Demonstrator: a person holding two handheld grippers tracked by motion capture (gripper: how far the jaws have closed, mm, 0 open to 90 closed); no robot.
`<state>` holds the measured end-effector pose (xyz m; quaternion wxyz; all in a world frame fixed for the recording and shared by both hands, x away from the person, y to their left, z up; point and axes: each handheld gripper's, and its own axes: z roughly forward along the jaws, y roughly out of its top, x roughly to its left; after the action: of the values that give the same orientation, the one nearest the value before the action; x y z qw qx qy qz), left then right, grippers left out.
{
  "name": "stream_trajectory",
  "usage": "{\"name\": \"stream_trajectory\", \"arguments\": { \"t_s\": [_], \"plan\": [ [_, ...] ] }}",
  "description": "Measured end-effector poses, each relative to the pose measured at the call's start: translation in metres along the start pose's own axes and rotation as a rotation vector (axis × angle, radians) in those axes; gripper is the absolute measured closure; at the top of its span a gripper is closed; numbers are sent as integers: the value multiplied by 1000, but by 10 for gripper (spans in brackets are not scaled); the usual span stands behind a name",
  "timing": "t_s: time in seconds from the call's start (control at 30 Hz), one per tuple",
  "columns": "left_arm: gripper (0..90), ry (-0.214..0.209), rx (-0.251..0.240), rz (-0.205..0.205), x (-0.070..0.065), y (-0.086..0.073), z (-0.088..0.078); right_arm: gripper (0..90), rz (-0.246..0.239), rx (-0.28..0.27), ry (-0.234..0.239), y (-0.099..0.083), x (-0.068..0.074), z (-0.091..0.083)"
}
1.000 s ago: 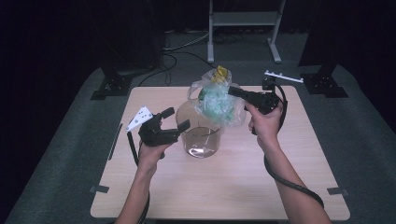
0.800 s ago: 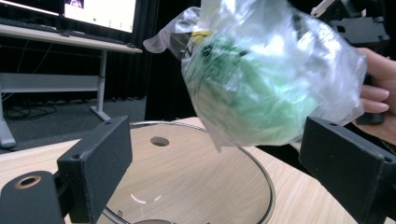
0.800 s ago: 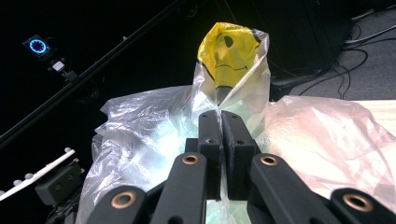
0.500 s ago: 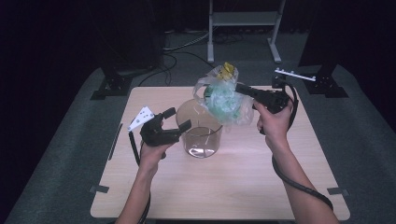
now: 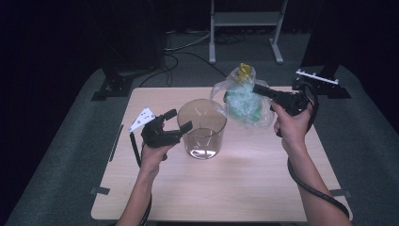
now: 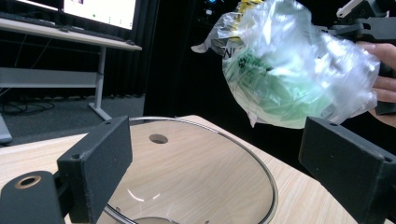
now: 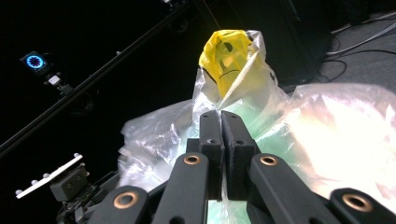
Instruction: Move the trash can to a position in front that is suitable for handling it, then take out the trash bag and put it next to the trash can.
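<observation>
While your right gripper pinches the limp, light plastic bag beside the bowl | left gripper jaws apart | regrip bunched film.

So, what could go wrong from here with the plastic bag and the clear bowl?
The right gripper pinches only a thin fold of the plastic bag, which hangs in the air, so the film could slip or tear and the bag could drop. The left gripper has its jaws open on either side of the rim of the clear bowl, apparently without clamping it, so a swinging bag might push or tip the bowl.
</observation>
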<state>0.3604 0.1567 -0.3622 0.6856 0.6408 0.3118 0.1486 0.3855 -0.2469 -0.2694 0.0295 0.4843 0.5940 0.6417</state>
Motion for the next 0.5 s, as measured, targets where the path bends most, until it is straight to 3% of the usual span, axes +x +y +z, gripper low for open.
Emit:
{"name": "stream_trajectory", "arguments": {
  "t_s": [0.5],
  "plan": [
    [84,-19,13,8,-3,-1,5,885,35,5,-33,-14,-25,-12]
  ]
}}
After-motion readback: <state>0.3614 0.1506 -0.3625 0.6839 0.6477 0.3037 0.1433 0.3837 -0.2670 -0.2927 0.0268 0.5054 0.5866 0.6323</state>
